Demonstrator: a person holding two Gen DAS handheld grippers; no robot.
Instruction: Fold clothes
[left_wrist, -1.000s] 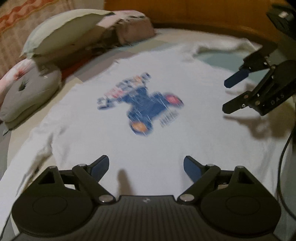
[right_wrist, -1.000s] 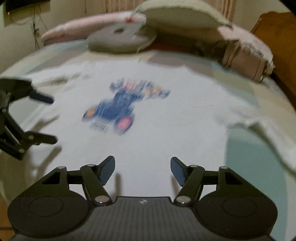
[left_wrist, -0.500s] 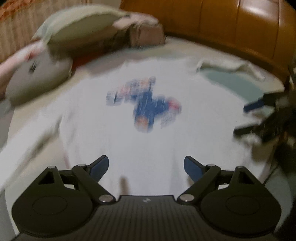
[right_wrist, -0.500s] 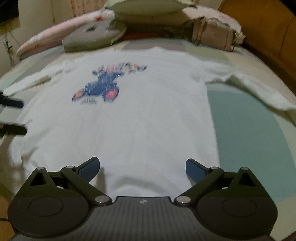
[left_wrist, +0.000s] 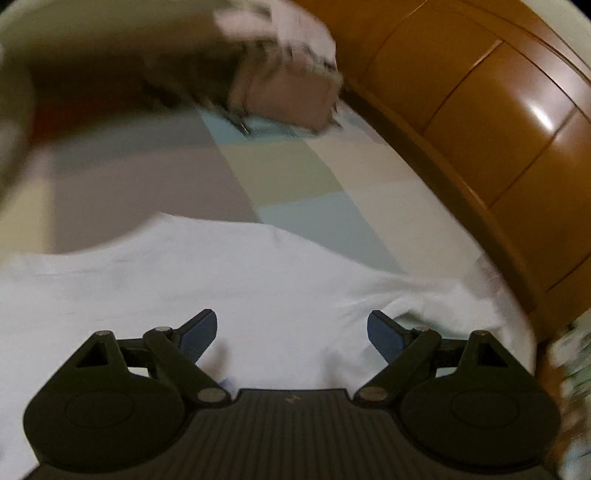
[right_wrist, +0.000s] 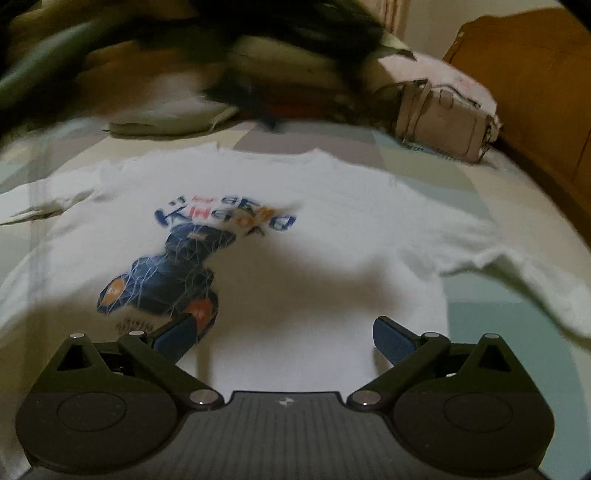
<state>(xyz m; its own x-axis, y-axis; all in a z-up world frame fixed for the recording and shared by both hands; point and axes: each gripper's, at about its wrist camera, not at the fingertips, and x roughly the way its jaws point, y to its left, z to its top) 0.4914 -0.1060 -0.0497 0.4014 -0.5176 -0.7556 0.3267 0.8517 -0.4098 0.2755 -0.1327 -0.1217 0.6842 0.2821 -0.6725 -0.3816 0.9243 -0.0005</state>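
A white long-sleeved shirt (right_wrist: 332, 236) with a blue and orange car print (right_wrist: 166, 280) lies flat, front up, on the bed. My right gripper (right_wrist: 284, 332) hangs open above the shirt's lower body, nothing between its fingers. In the left wrist view the shirt's shoulder and sleeve (left_wrist: 258, 280) fill the foreground. My left gripper (left_wrist: 291, 332) is open over that white cloth with nothing held. The sleeve (right_wrist: 524, 273) on the right runs out over the green sheet.
A beige handbag (right_wrist: 443, 122) (left_wrist: 291, 99) and pillows (right_wrist: 162, 122) lie at the head of the bed. A wooden headboard (left_wrist: 498, 129) curves along the right. A dark blurred shape (right_wrist: 258, 44) crosses the top of the right wrist view. The patchwork sheet (left_wrist: 288, 177) lies beyond the collar.
My left gripper has swung far across the shirt toward the collar and headboard side, leaving the print behind. My right gripper opened wider and shifted over the lower body; the left gripper left its view.
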